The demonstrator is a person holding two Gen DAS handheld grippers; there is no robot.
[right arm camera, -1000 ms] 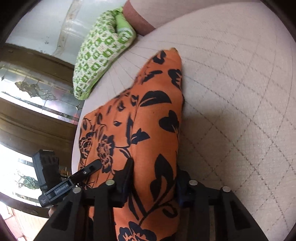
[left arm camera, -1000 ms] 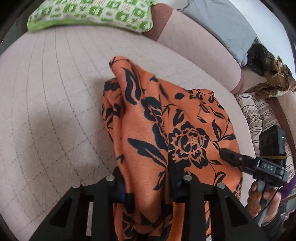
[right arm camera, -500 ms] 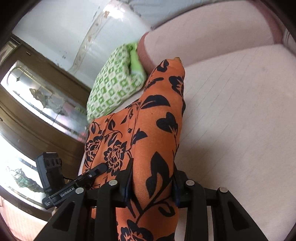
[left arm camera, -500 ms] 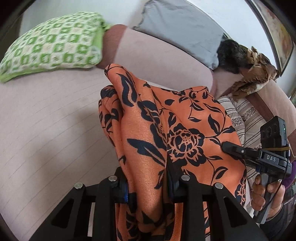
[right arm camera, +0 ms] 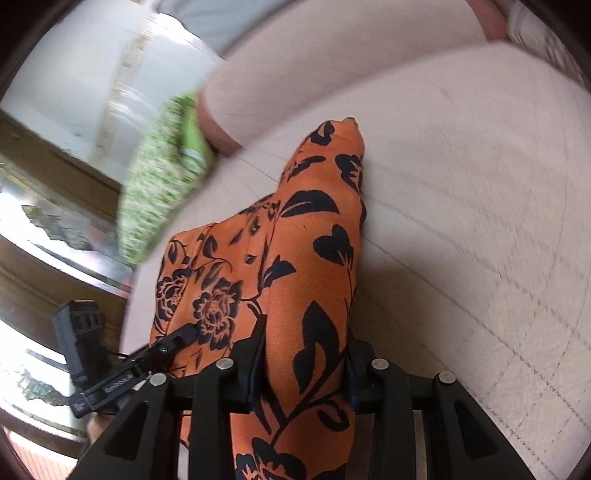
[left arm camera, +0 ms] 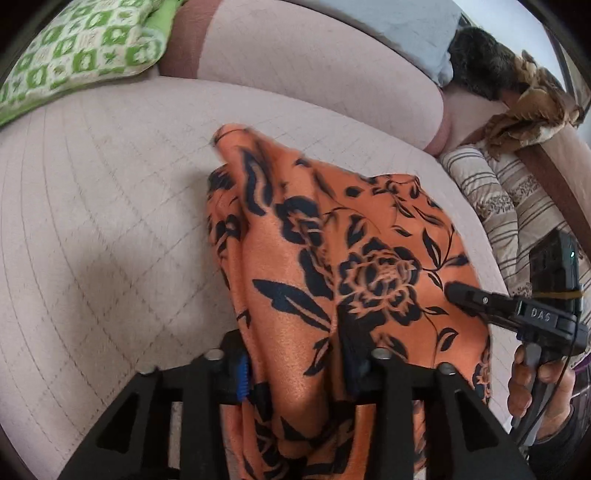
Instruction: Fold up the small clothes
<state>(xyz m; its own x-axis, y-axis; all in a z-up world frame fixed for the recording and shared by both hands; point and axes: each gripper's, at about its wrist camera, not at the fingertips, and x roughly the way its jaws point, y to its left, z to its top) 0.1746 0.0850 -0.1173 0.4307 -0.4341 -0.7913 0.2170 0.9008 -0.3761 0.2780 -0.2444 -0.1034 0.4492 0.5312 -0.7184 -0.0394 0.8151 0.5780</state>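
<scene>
An orange garment with a black flower print [left arm camera: 332,266] hangs between both grippers over the pale pink sofa seat [left arm camera: 92,221]. My left gripper [left arm camera: 295,365] is shut on one bunched edge of it. My right gripper [right arm camera: 303,369] is shut on the other edge, and the garment [right arm camera: 314,229] drapes forward from it, its far tip near or on the seat. The right gripper also shows at the right of the left wrist view [left arm camera: 480,302], and the left gripper at the lower left of the right wrist view [right arm camera: 162,350].
A green-and-white patterned cushion [left arm camera: 74,48] lies at the sofa's far left corner, also in the right wrist view [right arm camera: 159,173]. A grey pillow [left arm camera: 406,33], a dark and brown heap [left arm camera: 517,92] and striped cloth [left arm camera: 498,199] lie to the right. The backrest [left arm camera: 314,70] rises behind.
Both grippers, still holding the garment, have tilted down toward the seat after lifting it half a second ago. The cloth's far edge has come lower over the seat.
</scene>
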